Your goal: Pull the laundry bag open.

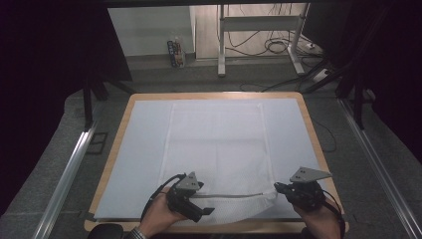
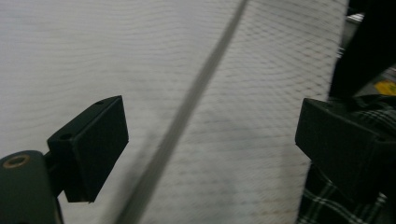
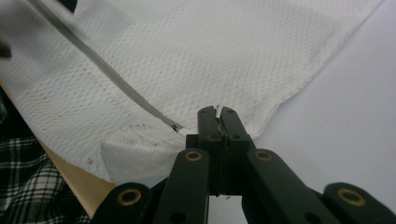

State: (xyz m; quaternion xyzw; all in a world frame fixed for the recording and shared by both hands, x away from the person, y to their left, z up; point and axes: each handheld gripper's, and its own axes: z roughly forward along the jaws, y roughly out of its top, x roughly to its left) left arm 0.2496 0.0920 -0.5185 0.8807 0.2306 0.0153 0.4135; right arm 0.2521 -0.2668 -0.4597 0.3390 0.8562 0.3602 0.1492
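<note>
A white mesh laundry bag (image 1: 219, 144) lies flat on the pale sheet (image 1: 144, 144) that covers the wooden table (image 1: 318, 144), its long axis running from the person's edge toward the far edge, and its near end is lifted into a low fold. Across that near end a grey zipper (image 1: 234, 195) runs from side to side, between the 2 grippers. The right gripper (image 1: 278, 188) has its jaws clamped tight on the bag's near right corner, at the end of the zipper (image 3: 116, 84), with a scrap of white fabric pinched at the tips. The left gripper (image 1: 209, 211) sits at the zipper's other end, jaws spread wide and holding nothing, the mesh (image 2: 261, 116) and the dark zipper line (image 2: 187, 107) passing between them, so it looks nearer to whatever slides along the zipper, which lies just ahead of its jaws
</note>
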